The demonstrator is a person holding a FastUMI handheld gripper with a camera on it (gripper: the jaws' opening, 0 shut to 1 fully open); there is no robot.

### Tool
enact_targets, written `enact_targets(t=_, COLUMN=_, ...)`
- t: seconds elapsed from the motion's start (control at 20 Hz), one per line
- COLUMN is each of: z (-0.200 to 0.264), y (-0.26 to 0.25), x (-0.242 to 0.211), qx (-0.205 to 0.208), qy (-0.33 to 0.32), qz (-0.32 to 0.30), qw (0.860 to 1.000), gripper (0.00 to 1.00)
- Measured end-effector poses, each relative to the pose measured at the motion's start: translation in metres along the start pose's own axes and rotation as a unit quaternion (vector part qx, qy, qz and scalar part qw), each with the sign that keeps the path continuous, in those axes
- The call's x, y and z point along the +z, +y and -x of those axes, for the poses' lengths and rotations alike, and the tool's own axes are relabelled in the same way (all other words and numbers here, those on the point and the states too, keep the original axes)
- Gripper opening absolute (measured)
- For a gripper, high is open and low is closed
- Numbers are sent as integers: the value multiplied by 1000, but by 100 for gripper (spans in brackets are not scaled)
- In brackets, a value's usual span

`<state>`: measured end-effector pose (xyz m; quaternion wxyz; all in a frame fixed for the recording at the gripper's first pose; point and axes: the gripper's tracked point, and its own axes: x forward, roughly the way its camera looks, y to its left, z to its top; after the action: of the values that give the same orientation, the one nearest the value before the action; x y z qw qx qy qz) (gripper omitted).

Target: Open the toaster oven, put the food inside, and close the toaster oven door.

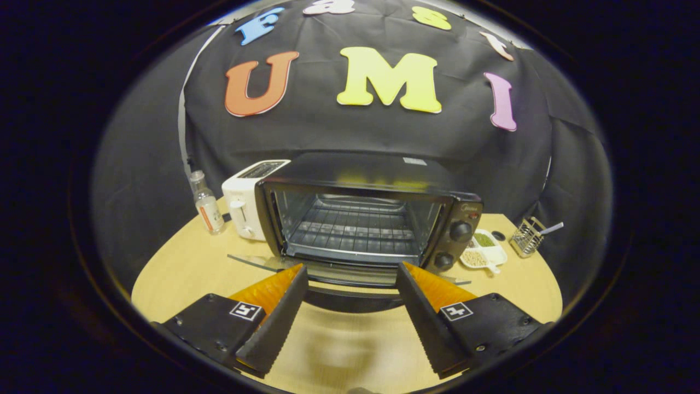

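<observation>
Black toaster oven (pixel 361 219) sits straight ahead of my gripper (pixel 350 276), its glass door (pixel 350 272) folded down flat toward me, long edge running left to right just beyond my spread, empty fingers. Cavity's bare; I can't spot the food.

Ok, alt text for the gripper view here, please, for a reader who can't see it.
A black toaster oven sits on a round wooden table with its glass door folded down and the wire rack bare. The open gripper hovers at the door's front edge, holding nothing. A white toaster stands beside the oven.
</observation>
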<state>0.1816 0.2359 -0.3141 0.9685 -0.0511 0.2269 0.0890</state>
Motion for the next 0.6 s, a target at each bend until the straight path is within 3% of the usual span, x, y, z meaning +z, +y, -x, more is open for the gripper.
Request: enact_targets(t=0.6, z=-7, y=8, x=-85, qx=25, qy=104, qz=-15, qw=994, gripper=100)
